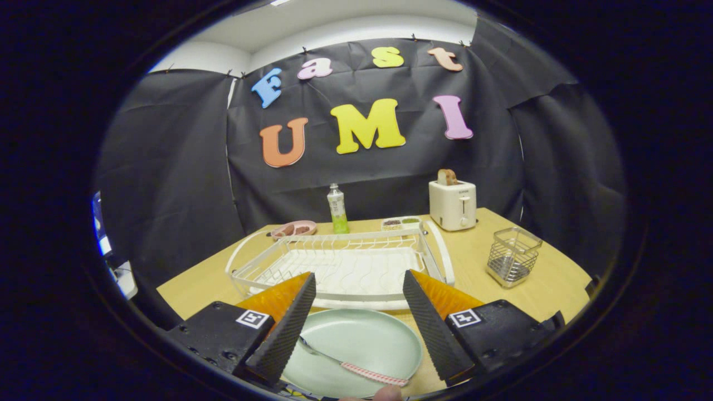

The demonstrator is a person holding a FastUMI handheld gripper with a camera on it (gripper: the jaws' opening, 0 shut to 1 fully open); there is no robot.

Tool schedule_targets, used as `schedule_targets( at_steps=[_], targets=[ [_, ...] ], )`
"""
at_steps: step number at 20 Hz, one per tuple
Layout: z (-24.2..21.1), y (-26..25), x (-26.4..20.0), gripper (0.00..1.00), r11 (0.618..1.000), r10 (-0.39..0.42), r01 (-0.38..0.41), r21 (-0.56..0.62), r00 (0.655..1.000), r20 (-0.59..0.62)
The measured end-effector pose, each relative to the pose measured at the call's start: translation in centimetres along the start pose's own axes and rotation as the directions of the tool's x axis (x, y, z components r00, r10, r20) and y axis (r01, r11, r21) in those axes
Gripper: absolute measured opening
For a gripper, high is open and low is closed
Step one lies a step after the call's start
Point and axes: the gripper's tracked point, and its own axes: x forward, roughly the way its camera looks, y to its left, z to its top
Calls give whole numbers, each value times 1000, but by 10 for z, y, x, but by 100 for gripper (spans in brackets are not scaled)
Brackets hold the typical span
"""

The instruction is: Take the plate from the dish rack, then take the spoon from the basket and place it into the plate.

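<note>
**Gripper spread wide over the plate, spoon lying in it**

The gripper (359, 317) is hanging above the plate (356, 348) with its fingers (287, 328) standing wide apart, gripping nothing and touching nothing that can be seen. The plate is sitting on the wooden table (557, 278), showing in the gap between the two fingers and partly running under them.

The spoon (351, 365) is lying inside the plate, its bowl end going under the left finger and its patterned handle reaching toward the plate's near right rim. Whether the left finger is brushing the spoon cannot be told.

Just beyond the plate, the white dish rack (340, 267) is standing with nothing visible in its slots. To the right of the plate and farther back, well apart from it, the wire basket (512, 256) is standing. Beyond the plate, past the rack, a pink dish (294, 229), a bottle (337, 209), a small tray (401, 223) and a toaster (452, 203) with bread in its slot are lining the table's far edge.
</note>
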Motion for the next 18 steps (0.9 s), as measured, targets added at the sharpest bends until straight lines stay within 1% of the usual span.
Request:
schedule_targets(
  at_steps=[6,8,14,18],
  targets=[
    [29,-25,-31,100,993,-74,85,-80,988,133],
    [36,-33,-43,100,992,-88,101,-75,983,160],
    [38,-52,-56,100,992,-106,115,-49,982,155],
    [46,-50,-65,100,993,-109,117,-32,979,173]
  ],
)
